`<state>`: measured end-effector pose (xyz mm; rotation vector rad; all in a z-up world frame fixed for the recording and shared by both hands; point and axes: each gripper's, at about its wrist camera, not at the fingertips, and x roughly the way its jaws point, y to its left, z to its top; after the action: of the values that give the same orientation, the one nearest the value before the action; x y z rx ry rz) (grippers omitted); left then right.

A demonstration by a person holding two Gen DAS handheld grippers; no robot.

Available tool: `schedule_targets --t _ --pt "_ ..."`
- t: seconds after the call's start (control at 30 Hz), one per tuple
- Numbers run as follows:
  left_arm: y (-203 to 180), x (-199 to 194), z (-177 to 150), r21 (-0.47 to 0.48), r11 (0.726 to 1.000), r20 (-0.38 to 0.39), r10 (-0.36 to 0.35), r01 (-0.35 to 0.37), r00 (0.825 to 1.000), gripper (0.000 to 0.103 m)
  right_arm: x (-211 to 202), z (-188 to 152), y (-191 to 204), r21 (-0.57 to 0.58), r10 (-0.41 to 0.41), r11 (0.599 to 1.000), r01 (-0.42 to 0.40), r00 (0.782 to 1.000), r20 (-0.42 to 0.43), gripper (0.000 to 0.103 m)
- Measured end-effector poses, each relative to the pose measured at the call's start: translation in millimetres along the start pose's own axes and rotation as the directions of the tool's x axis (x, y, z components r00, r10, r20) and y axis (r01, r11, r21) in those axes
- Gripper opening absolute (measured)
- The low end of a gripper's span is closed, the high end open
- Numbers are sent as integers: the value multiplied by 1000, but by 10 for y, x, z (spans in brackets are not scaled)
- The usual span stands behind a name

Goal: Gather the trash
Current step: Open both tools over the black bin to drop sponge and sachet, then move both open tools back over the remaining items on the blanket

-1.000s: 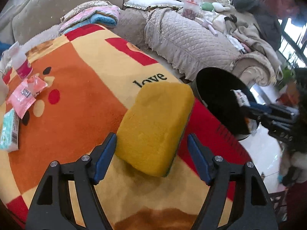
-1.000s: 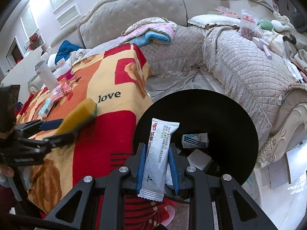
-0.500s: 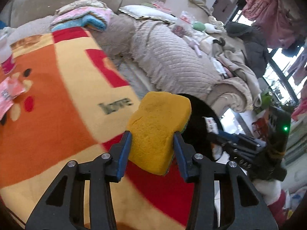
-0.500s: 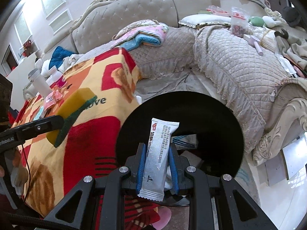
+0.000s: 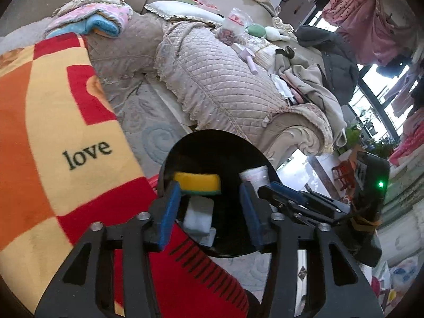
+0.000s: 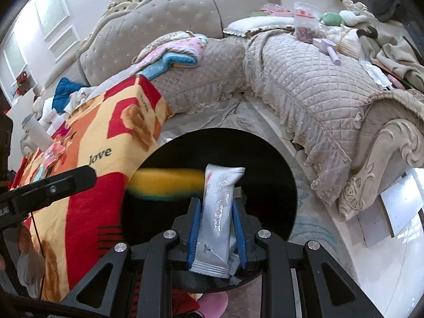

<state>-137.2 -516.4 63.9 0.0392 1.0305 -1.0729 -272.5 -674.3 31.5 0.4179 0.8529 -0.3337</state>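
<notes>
Over black bin (image 5: 212,143), L claw (image 5: 209,209) opening, sponge (image 5: 197,182) free, R claw (image 6: 216,232) easing off sachet (image 6: 218,212), L view only: white box (image 5: 198,216).

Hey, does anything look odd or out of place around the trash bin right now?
Yes: a yellow sponge is mid-air in the black bin's mouth, smeared with blur, free of the left gripper's opening jaws. The sachet hasn't dropped yet.

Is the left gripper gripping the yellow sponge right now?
No, the left gripper is opening with its blue pads clear of the yellow sponge, which sits ahead of them inside the black bin.
</notes>
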Motion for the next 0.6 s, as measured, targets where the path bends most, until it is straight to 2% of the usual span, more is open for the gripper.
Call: schedule_targets --t 0.03,0.07,0.4,0.6 --pt "5 -10 -4 -1 1000 2 2 -2 1000 60 12 -6 -11 5 -6 1000 6 1000 -2 40" --pt "15 -29 -10 -2 1000 7 5 -5 1000 60 24 -14 -22 14 -8 1000 8 1000 -5 45" --pt "132 -182 -77 7 995 25 95 -96 995 60 64 -82 116 9 31 999 -31 999 -29 45" --pt "317 -336 -144 -13 988 44 153 -152 987 60 24 -74 348 -34 50 998 -51 998 -28 48"
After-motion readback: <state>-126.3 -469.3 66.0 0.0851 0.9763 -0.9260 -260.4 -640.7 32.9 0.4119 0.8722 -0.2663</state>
